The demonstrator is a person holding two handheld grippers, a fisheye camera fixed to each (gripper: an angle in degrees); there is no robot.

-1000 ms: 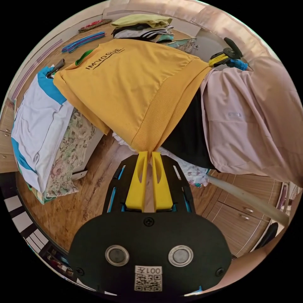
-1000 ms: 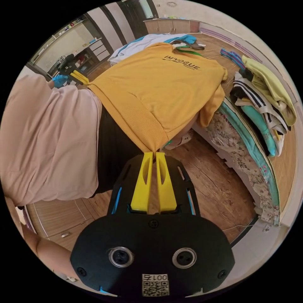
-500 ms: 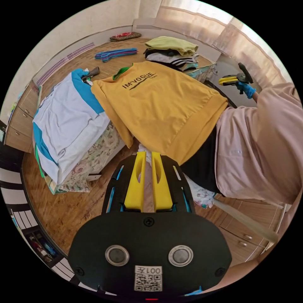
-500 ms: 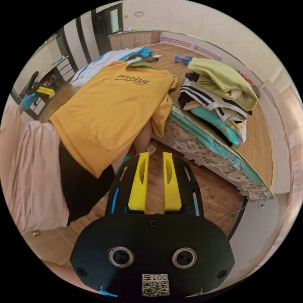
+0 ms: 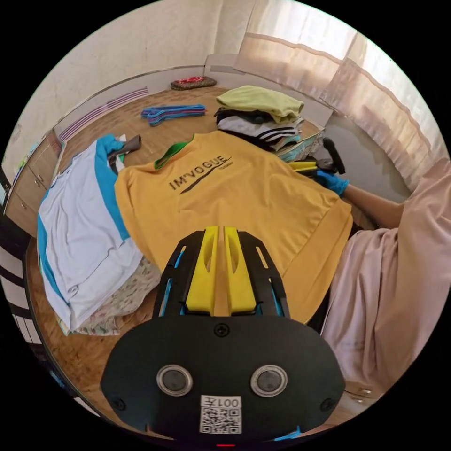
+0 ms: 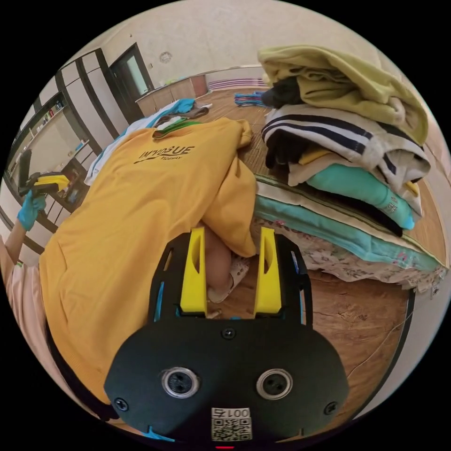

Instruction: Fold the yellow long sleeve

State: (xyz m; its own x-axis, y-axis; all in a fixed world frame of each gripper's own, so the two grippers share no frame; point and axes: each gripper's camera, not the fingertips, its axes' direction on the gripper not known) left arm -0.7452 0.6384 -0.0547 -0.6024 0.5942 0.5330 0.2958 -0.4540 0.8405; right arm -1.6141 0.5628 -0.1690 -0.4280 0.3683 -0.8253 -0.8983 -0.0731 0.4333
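- The yellow long sleeve (image 5: 244,206) lies front up on the bed, printed chest on the far side from the left tool (image 5: 218,232), its hem draped off the near edge against the person's body.
- In the right gripper view, one sleeve (image 6: 235,197) hangs off the bed edge just ahead of the right tool (image 6: 230,235) and a little to the left of its gap.
- As I judge it, the step in hand is taking hold of that hanging sleeve to bring it across the body of the garment.
- To do it well, the right tool should close on the cuff end or the outer seam rather than mid-sleeve, so the whole sleeve follows in one flat piece.
- The stack of folded clothes (image 6: 338,136) sits close beyond the right tool to its right; the carry should stay clear of it.
- The left tool would do best to pin or pinch the opposite side so the garment does not slide off the bed.
- Right tool: jaws spread wide, nothing between them; I cannot tell whether the left jaw brushes the cloth.
- Left tool: jaws drawn together with only a slit left, and no cloth seen pinched at the tips; the yellow cloth lies right behind them.
- A white and blue garment (image 5: 84,225) lies to the left of the left tool.
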